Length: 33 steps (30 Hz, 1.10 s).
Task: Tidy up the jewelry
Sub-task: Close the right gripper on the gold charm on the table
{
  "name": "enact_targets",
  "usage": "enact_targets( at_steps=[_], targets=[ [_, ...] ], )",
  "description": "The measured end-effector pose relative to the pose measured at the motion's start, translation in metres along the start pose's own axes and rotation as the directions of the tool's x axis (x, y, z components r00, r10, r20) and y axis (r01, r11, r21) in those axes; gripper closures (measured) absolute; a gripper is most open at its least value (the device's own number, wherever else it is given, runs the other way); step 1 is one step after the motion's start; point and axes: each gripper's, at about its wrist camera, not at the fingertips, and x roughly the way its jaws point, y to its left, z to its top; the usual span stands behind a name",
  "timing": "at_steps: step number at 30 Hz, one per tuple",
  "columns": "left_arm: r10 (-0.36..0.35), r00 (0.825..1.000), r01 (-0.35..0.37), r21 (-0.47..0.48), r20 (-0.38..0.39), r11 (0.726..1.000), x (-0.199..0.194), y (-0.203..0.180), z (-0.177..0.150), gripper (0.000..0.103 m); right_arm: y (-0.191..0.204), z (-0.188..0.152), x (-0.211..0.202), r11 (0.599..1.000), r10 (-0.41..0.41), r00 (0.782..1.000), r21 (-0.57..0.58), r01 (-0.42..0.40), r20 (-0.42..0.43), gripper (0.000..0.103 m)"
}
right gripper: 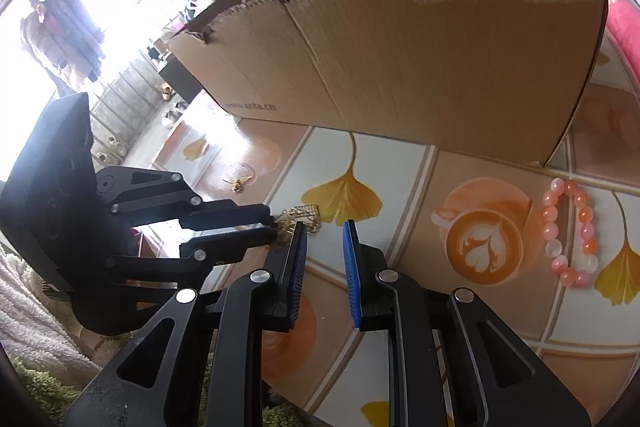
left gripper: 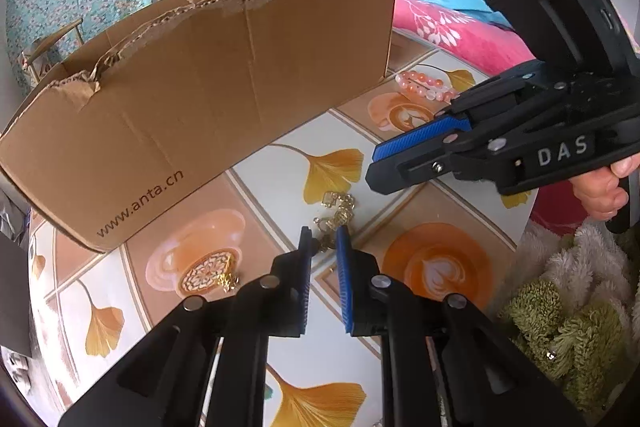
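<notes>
A tangled gold chain lies on the patterned table, just past my left gripper, whose open jaws straddle its near end. It also shows in the right wrist view. My right gripper is open and empty, hovering over the table; it appears in the left wrist view. A pink bead bracelet lies to the right, also in the left wrist view. A gold filigree pendant lies left. A torn cardboard box stands behind.
The round table has a ginkgo-and-coffee print cloth. A fluffy green and white rug lies past its right edge. A pink and blue bedding pile is behind the box.
</notes>
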Motion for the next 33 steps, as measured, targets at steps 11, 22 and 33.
enact_targets(
  at_steps=[11,22,33],
  targets=[
    [0.032,0.999,-0.033,-0.088,-0.012,0.996,-0.014,0.014,-0.016,0.091,0.037,0.0,0.007,0.977,-0.003,1.0,-0.213,0.002,-0.002,0.079],
    [0.03,1.0,-0.03,-0.09,-0.002,0.995,-0.016,0.016,-0.019,0.091,0.061,-0.001,0.028,0.85,-0.067,0.997,-0.525,0.039,-0.034,0.078],
    [0.029,1.0,-0.029,-0.087,-0.005,0.996,-0.016,0.016,-0.018,0.091,0.067,-0.001,0.038,0.802,-0.081,0.994,-0.596,0.025,-0.068,0.079]
  ],
)
